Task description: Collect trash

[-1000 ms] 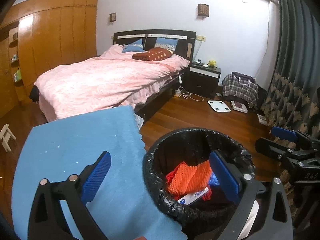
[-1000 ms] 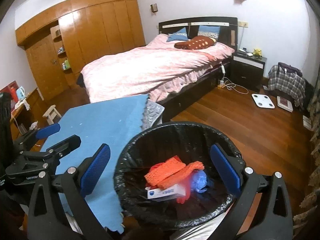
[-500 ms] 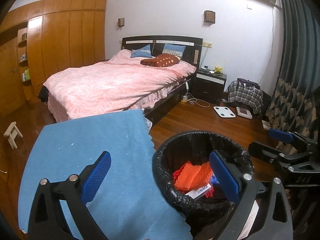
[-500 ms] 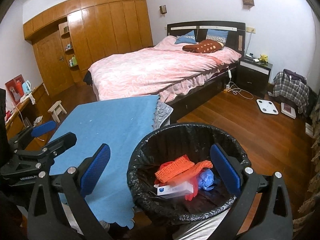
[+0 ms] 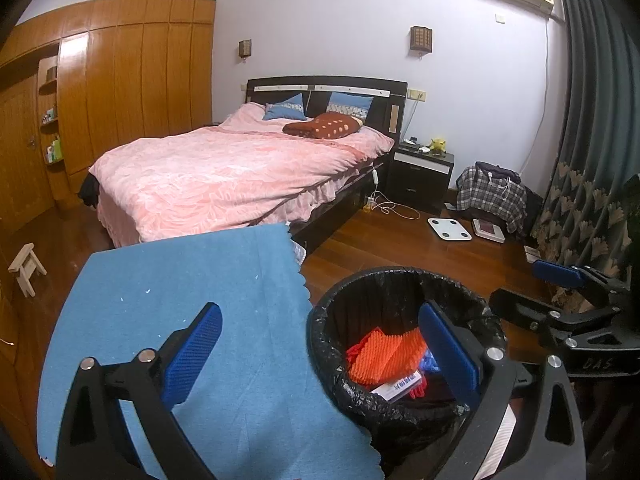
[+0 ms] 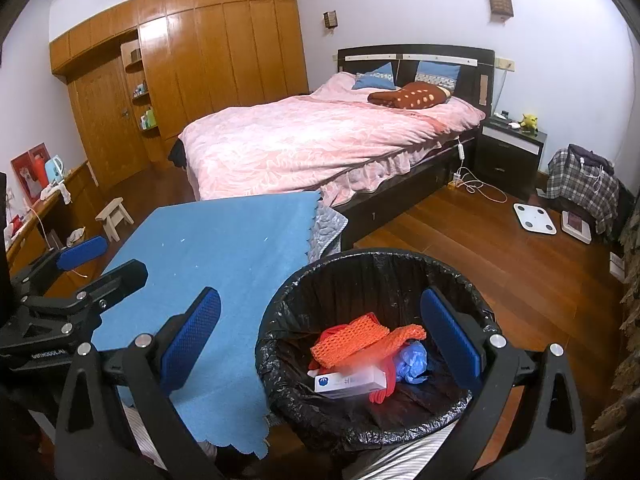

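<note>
I am holding both sets of fingers spread wide apart and gripping nothing, my left gripper [image 5: 320,348] and my right gripper [image 6: 320,344] each hovering above the scene. The black-lined trash bin [image 6: 372,264] is sitting just beyond and partly between my right fingers, and in the left view it is lying under my right-hand finger pad, with the blue cloth [image 5: 192,292] covering the worktop under the other pad. Inside the bin, orange netting [image 6: 352,340] is resting on top of a white box [image 6: 348,384], with a crumpled blue wrapper [image 6: 412,360] beside them, so the trash is sitting where it belongs. The bin is standing right against the edge of the worktop, I judge so that things can be carried across in a short move. I am seeing nothing loose on the cloth apart from tiny white specks, too small to identify. I am judging the collecting to be close to finished, and I am keeping my fingers apart so they are ready for anything remaining.
</note>
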### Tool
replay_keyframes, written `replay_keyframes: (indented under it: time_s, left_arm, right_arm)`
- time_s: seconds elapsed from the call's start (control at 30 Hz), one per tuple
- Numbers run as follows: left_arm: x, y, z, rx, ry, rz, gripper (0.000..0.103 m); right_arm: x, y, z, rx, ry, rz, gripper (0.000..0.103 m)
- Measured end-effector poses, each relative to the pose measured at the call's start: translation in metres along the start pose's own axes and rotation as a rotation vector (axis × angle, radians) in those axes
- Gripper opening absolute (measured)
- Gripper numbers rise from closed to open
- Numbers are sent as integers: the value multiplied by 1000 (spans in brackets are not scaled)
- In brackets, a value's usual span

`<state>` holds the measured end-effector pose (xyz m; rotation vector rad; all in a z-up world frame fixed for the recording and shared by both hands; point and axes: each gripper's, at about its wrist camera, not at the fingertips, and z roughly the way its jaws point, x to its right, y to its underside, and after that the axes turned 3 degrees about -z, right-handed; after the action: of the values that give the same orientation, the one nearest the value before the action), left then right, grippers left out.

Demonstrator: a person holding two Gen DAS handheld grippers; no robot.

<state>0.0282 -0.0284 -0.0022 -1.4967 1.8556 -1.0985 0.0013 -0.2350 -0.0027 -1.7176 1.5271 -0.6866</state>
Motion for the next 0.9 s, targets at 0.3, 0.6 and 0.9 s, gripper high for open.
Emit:
replay_keyframes:
  time_s: [0.3,0.6,0.9]
  left_arm:
    - [0,-3,-3,2,-1,-1,97]
    - [-1,-2,-3,2,0,0,97]
    - [-1,-2,-3,3,0,-1,97]
  right_arm:
    - [0,0,0,0,0,0,97]
    - [-1,0,1,-2,0,1,98]
    - [-1,0,2,-4,0,0,97]
